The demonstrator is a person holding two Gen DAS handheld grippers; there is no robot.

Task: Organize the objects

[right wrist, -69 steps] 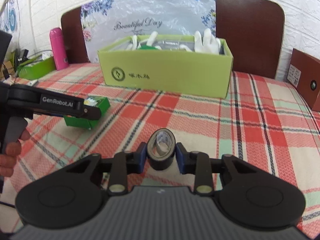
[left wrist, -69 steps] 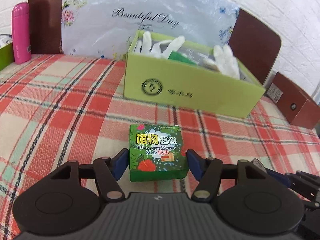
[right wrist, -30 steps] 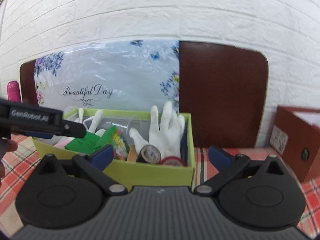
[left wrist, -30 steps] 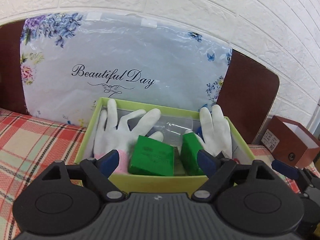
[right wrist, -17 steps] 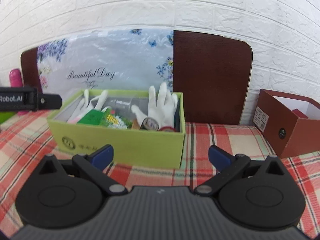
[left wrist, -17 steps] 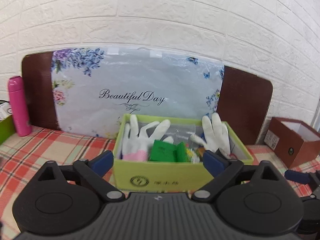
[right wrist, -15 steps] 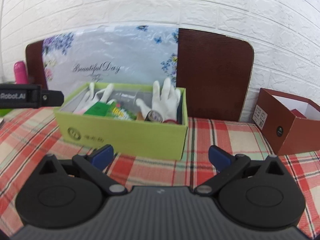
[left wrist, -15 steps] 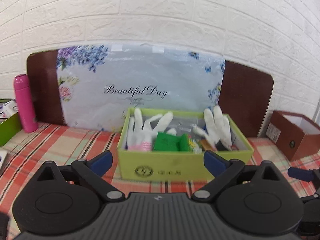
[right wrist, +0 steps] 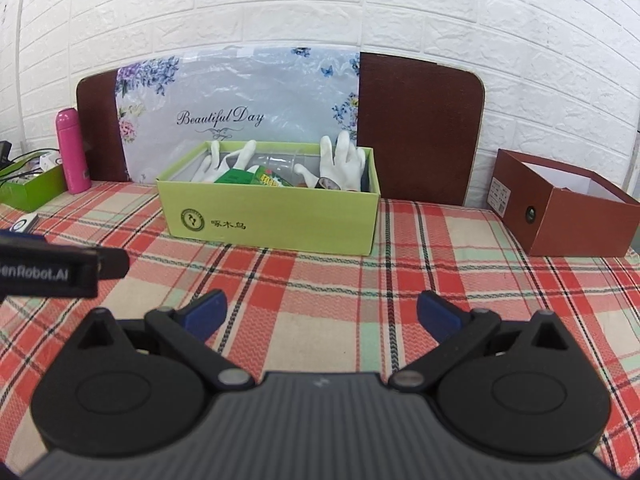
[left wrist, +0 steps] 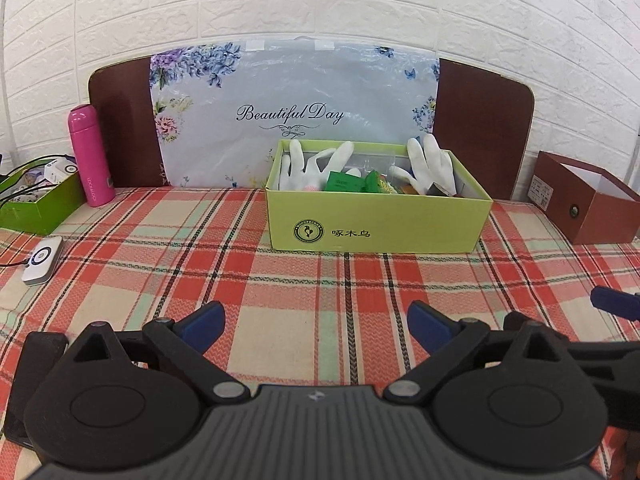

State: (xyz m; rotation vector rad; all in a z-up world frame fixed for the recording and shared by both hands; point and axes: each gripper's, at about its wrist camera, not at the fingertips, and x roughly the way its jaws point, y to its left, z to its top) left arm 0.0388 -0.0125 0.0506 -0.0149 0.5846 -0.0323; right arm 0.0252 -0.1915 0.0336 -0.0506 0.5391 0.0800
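A lime-green cardboard box stands on the plaid tablecloth at the back. It holds white gloves, a green carton and a black tape roll. My left gripper is open and empty, low over the cloth, well in front of the box. My right gripper is open and empty, also in front of the box. The left gripper's arm shows at the left of the right wrist view.
A pink bottle and a green tray of clutter stand at back left. A white device lies on the cloth at left. A brown open box stands at right. A floral bag leans on the headboard.
Both grippers released the green carton and the tape roll into the lime box, then drew back and down toward the near side of the cloth. Both stay open.
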